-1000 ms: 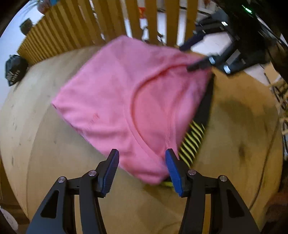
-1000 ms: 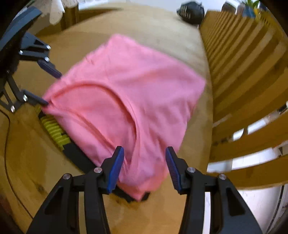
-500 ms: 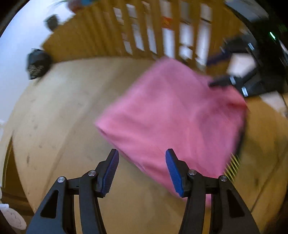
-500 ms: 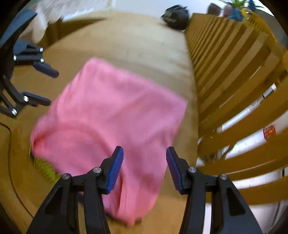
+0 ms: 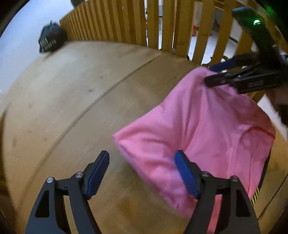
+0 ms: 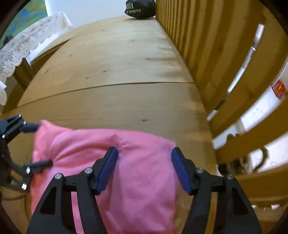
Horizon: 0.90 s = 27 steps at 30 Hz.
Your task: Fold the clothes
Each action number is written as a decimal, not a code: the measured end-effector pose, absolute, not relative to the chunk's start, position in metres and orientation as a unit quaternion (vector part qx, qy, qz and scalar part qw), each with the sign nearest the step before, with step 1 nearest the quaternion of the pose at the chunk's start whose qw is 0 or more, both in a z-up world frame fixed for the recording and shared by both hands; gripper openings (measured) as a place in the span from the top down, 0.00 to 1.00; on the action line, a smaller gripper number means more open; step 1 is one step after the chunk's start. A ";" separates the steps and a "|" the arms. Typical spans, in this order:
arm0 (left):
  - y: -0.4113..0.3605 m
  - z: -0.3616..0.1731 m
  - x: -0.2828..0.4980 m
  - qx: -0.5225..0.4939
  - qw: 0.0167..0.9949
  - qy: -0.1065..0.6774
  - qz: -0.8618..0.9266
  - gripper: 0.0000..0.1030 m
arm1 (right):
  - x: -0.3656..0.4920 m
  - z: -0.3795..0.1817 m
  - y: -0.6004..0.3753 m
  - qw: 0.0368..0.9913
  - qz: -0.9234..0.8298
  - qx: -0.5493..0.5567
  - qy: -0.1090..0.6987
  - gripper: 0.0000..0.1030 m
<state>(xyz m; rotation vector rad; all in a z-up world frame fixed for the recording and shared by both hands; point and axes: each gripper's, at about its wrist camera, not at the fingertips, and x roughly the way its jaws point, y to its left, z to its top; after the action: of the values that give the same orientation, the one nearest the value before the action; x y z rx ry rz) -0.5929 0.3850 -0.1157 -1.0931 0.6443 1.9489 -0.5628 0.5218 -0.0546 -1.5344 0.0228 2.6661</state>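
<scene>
Your pink garment lies bunched on the wooden tabletop, filling the lower right of the left wrist view and the bottom centre of the right wrist view. It sits doubled over itself, which suggests a fold has just been laid and the cloth is being left to settle.

Your left gripper has its jaws spread wide; they have just been opening. Only the right blue pad overlaps the near edge of the cloth, the left pad stands over bare wood, and nothing is pinched between them. Your right gripper has also just been opening and stands wide, straddling the pink fabric below it without pressing on it. In the left wrist view you can see that same gripper at upper right, at the garment's far corner.

So you hold each gripper at an opposite end of the bundle, likely because those were the ends you carried over. A black-and-yellow striped item peeks out beneath the cloth at the lower right edge; what it is cannot be told. A black bag sits at the far end beside the slatted wooden railing, well clear of your work.
</scene>
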 end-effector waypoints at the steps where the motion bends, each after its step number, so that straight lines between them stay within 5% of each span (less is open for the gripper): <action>1: 0.382 -0.107 -0.586 -0.422 0.396 0.263 0.772 0.30 | -0.551 -0.049 0.517 0.029 0.867 -0.497 -0.014 0.40; 10: 0.390 -0.111 -0.530 -0.405 0.443 0.349 0.720 0.30 | -0.477 -0.080 0.494 -0.009 0.825 -0.550 -0.129 0.40; 14: 0.378 -0.124 -0.549 -0.451 0.406 0.313 0.730 0.29 | -0.467 -0.086 0.507 -0.007 0.824 -0.558 -0.093 0.40; 20: 0.362 -0.073 -0.498 -0.397 0.423 0.269 0.768 0.30 | -0.415 -0.060 0.503 -0.012 0.861 -0.506 -0.042 0.40; 27: 0.406 -0.131 -0.469 -0.404 0.423 0.350 0.732 0.30 | -0.413 -0.092 0.469 -0.035 0.852 -0.519 -0.059 0.40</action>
<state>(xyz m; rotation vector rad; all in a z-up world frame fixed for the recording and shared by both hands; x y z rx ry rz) -0.4689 0.4061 -0.1311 -1.0113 0.8761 1.8325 -0.4128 0.4695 -0.0918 -1.6685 -0.1907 2.7365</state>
